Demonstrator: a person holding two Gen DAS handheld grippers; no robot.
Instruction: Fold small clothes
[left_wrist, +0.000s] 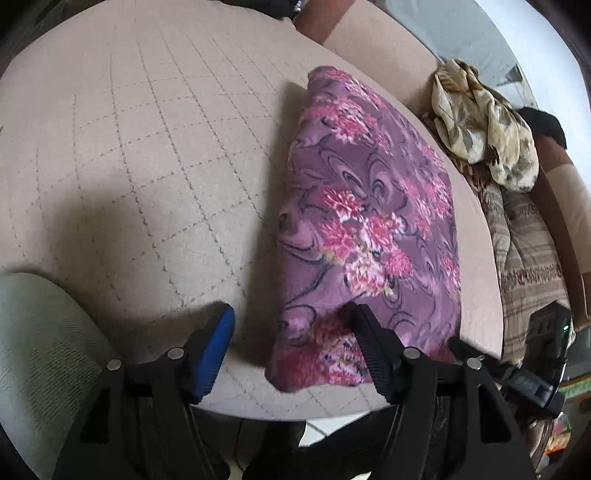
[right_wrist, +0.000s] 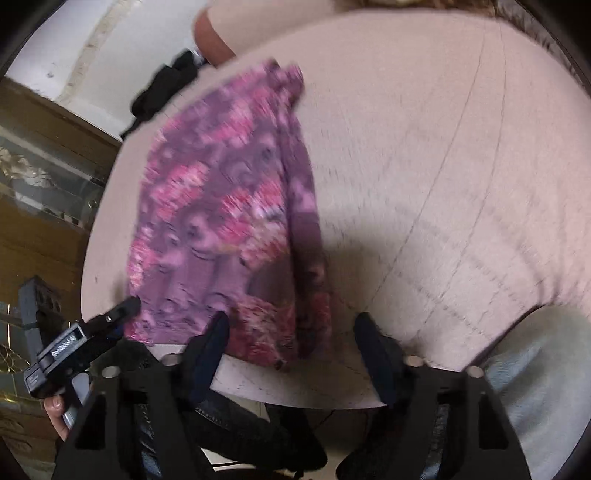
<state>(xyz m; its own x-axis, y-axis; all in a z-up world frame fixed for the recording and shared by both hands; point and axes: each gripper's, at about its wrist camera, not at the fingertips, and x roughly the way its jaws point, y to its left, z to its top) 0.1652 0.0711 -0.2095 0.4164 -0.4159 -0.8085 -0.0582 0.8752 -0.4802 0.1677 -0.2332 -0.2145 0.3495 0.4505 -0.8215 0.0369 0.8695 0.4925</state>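
Note:
A folded purple cloth with pink flowers (left_wrist: 369, 206) lies on the quilted beige surface (left_wrist: 147, 147); it shows blurred in the right wrist view (right_wrist: 221, 206). My left gripper (left_wrist: 291, 332) is open over the cloth's near corner. Its blue-padded finger (left_wrist: 216, 343) stands clear of the fabric and its black finger (left_wrist: 369, 336) is over it. My right gripper (right_wrist: 293, 328) is open at the same near edge. The cloth's corner sits between its fingers with a gap to the right finger (right_wrist: 369, 339).
A cream and brown patterned cloth heap (left_wrist: 484, 125) and a striped blanket (left_wrist: 524, 251) lie past the surface's right edge. Pale grey-green fabric (left_wrist: 40, 350) sits at the near left. A black item (right_wrist: 166, 85) rests at the far edge, beside a wooden glass-front cabinet (right_wrist: 44, 184).

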